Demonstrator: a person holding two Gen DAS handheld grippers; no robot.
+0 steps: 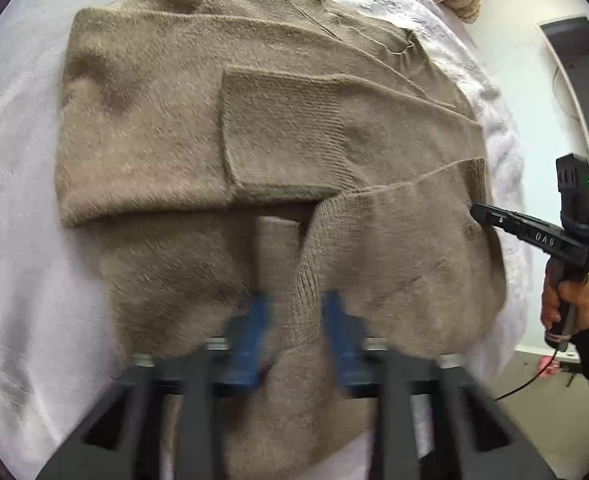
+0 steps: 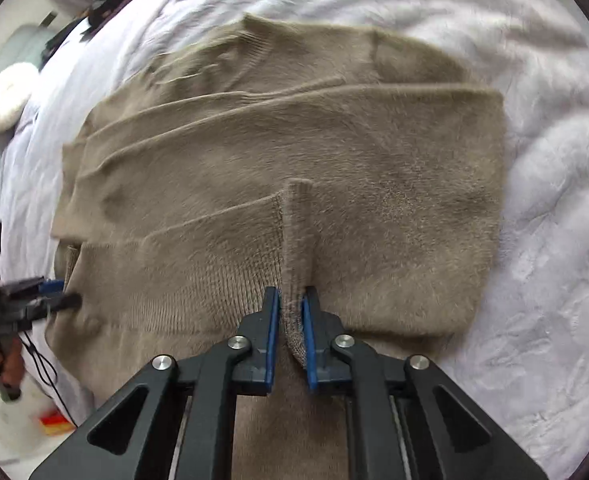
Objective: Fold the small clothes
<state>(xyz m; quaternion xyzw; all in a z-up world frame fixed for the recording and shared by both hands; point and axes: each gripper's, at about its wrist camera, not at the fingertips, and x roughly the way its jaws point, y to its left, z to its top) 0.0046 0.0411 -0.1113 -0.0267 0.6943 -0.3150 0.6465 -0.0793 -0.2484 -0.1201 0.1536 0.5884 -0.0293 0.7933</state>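
Both tools have hold of the same tan knit sweater [image 1: 166,128], which lies spread on a bed under a pale quilted bedspread [image 1: 10,160]. Seen from its own camera, the right tool [image 2: 291,307] is clenched on a raised pleat of ribbed knit [image 2: 296,240], the blue pads [image 2: 271,336] pressing the fold from either side so the edge stands up between them. That pinch looks meant to gather a hem or sleeve edge so it can be carried over the body of the garment. From the left view, the right tool [image 1: 479,213] reaches in from the side with its tip touching the sweater's edge. The left tool [image 1: 296,304] is blurred, but a ridge of fabric [image 1: 308,280] rises between its blue fingers [image 1: 254,332], so it appears to be grasping cloth too, though the blur leaves its closure less certain. A sleeve [image 1: 282,136] already lies folded across the chest, which suggests the fold is partly done and the lower portion is what remains. Holding two points along one edge should keep the knit from sagging or twisting when lifted. Soft, stretchy fabric like this may slip if the pinch is shallow.
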